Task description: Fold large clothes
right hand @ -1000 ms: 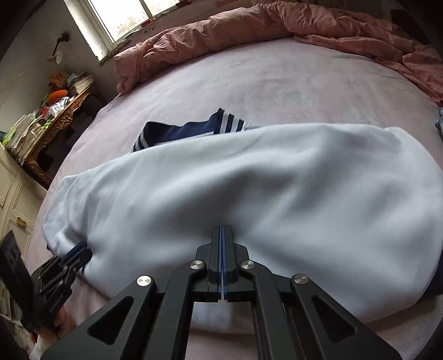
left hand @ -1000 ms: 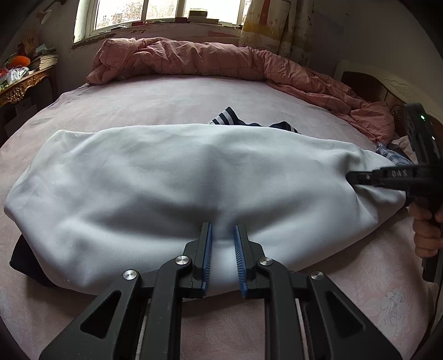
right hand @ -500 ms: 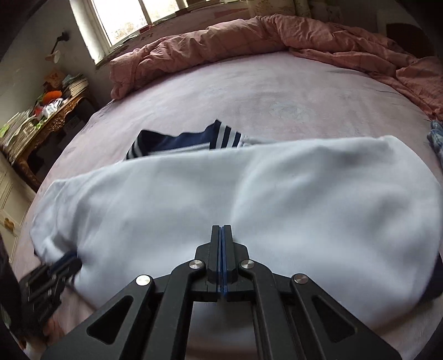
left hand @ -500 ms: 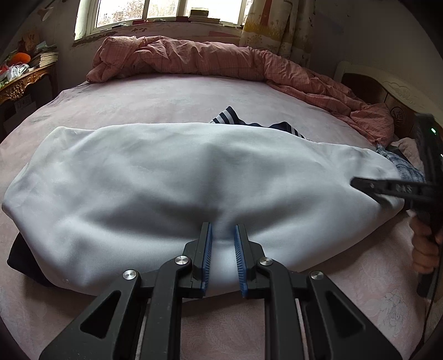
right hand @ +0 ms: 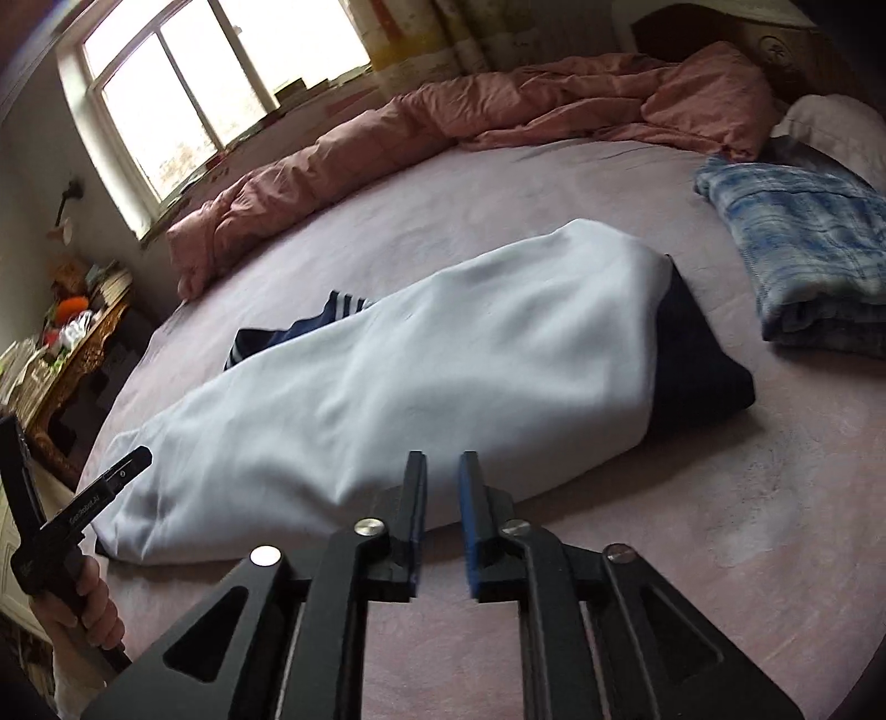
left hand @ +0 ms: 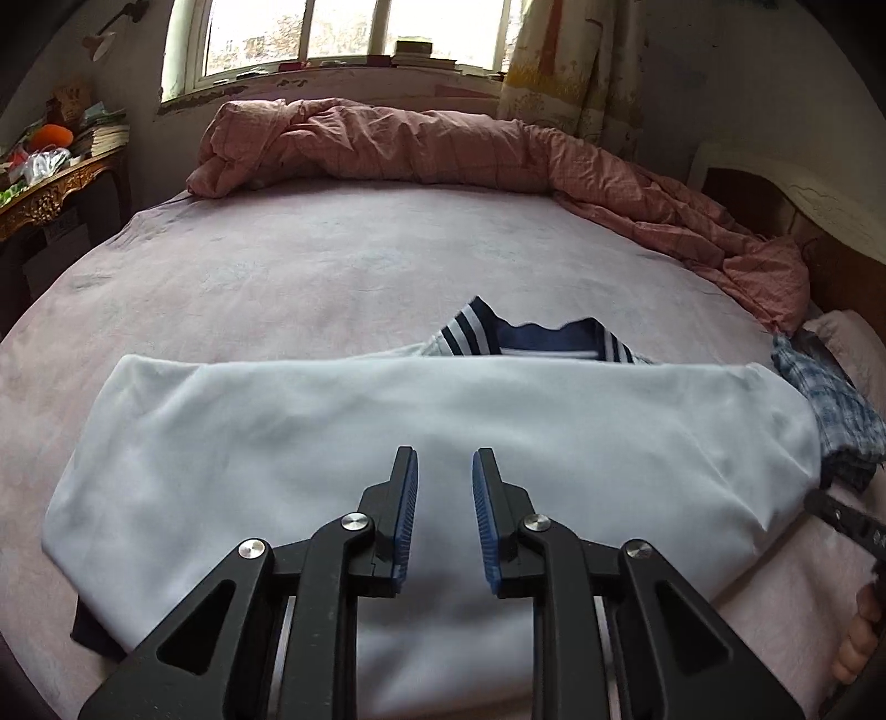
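- The large white garment [left hand: 421, 443] lies folded in a long band across the near part of the pink bed [left hand: 343, 266], its length running side to side in the left wrist view.
- A navy collar with white stripes [left hand: 531, 338] pokes out from under the far edge of the white fabric; a dark navy part [right hand: 698, 365] sticks out at the garment's right end, and another dark bit [left hand: 91, 637] shows under its left near corner.
- The left claw [left hand: 443, 471] hangs above the near middle of the garment with its blue-padded jaws a little apart; nothing is between them, and the cloth below lies flat and free of the pads.
- The right claw [right hand: 442, 471] is off the cloth at the garment's near edge, over the bedsheet; its jaws have just been opening and now stand slightly spread with nothing between them.
- In the right wrist view the left claw's body shows at the left edge, gripped by a hand [right hand: 91, 603], its tip just beside the left end of the white fabric.
- In the left wrist view the right claw's tip [left hand: 841, 518] shows at the right edge near the garment's right end, with fingers [left hand: 858, 642] below it.
- A folded blue plaid cloth [right hand: 803, 243] lies to the right of the garment, apart from it.
- A crumpled pink duvet [left hand: 421, 144] runs along the far side of the bed under the window [left hand: 343, 33].
- A gilt wooden side table [left hand: 50, 188] piled with clutter stands at the left.
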Demonstrator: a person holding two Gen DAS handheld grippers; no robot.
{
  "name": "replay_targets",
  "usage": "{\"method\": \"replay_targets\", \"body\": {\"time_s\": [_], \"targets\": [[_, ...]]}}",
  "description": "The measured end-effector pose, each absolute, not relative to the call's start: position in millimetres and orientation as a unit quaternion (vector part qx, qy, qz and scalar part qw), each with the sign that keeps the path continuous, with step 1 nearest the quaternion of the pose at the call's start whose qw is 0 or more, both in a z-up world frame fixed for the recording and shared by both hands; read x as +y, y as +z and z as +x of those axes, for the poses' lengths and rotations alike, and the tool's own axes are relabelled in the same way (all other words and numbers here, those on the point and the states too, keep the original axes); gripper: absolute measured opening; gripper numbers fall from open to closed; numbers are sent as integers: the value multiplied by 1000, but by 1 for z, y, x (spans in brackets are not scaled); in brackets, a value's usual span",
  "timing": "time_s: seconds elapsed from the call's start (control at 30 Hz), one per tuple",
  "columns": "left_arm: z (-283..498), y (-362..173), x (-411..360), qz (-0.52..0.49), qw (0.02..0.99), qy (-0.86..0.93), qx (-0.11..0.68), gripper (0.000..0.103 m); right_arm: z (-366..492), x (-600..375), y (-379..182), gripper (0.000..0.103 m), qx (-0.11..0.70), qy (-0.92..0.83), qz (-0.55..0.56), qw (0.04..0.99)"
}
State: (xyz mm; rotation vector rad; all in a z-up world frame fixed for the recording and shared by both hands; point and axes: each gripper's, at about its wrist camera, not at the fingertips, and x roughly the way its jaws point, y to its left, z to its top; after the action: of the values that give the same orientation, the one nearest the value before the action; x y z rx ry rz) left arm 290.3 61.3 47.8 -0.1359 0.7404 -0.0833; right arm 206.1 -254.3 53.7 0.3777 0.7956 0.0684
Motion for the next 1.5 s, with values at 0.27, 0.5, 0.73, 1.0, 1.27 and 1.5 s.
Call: {"method": "replay_targets", "body": {"time_s": [0.27, 0.5, 0.73, 1.0, 1.27, 1.5], "targets": [[340, 15, 61, -117, 893, -43, 432, 19, 223, -301, 21, 44, 435, -32, 249, 865], [244, 13, 54, -87, 914, -93, 386, 19, 223, -299, 18, 53, 417, -23, 276, 866], [219, -3, 50, -83, 903, -82, 413, 20, 211, -320, 7, 61, 347, -21, 377, 859], [218, -2, 52, -90, 906, -82, 405, 19, 221, -332, 7, 54, 298, -94, 376, 873], [192, 38, 62, -91, 932, -76, 342, 20, 235, -317, 36, 12, 273, -101, 307, 906], [172, 95, 80, -100, 956, -73, 264, 22, 206, -213, 119, 12, 189, 7, 126, 974]]}}
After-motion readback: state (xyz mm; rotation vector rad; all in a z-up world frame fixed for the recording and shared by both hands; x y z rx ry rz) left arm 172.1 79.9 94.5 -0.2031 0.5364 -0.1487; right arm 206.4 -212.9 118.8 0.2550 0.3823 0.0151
